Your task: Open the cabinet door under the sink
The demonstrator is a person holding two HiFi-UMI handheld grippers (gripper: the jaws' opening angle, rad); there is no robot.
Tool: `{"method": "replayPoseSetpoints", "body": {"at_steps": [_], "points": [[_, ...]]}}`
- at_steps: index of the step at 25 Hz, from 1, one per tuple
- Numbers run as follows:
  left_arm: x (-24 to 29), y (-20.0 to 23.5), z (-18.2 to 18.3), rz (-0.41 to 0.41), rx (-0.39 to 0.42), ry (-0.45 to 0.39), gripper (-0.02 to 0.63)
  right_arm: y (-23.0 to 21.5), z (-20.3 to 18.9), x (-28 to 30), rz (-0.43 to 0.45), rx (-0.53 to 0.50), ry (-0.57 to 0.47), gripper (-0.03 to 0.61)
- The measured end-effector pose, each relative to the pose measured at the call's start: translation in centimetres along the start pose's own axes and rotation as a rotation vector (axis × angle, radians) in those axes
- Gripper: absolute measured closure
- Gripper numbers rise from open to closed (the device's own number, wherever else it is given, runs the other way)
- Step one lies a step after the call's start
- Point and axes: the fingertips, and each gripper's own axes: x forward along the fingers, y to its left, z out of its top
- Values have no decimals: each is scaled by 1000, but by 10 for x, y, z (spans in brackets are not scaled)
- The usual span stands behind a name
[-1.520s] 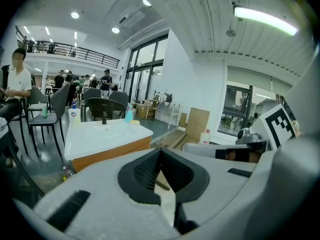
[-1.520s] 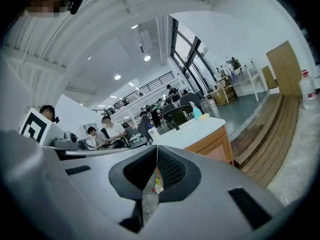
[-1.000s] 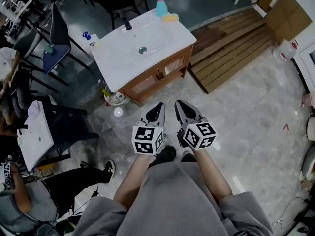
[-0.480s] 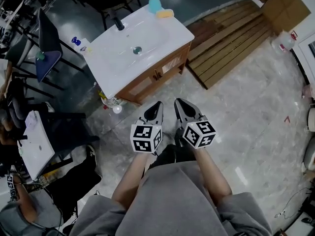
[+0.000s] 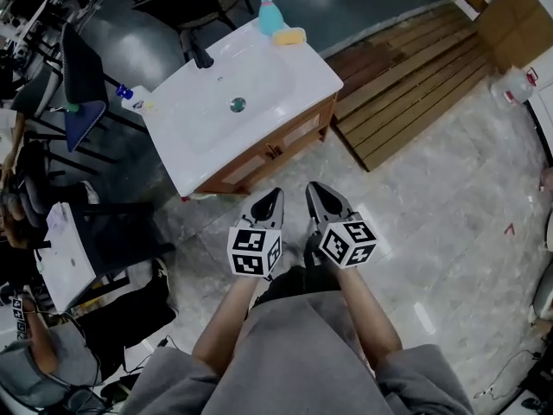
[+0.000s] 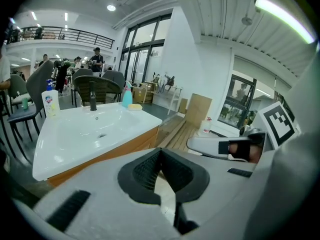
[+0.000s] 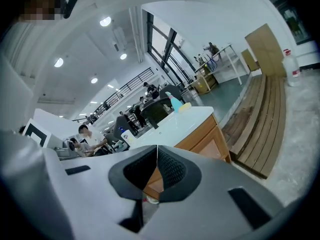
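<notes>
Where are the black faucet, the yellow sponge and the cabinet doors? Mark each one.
black faucet (image 5: 200,56), head view, on its upright body.
yellow sponge (image 5: 289,35), head view, on its top face.
cabinet doors (image 5: 301,131), head view, on the right-hand door's front panel.

The wooden cabinet (image 5: 321,111) stands on the tiled floor beneath a white sink (image 5: 251,85); its two pale-panelled doors (image 5: 304,130) are shut, small handles (image 5: 275,149) side by side at the middle
</notes>
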Motion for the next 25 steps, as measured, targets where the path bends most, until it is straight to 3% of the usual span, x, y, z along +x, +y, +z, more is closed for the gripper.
{"method": "replayPoseSetpoints", "body": {"at_steps": [6,13,25], "points": [[32,11,-5,35,3,39,606,-27,-5,23,16,35,25,568],[69,22,-16,18,36,79,606,-54,-22,51,-1,76,37,566],[113,80,-55,17,61,144,606,-79,-70,106,-47,131,48,566]]}}
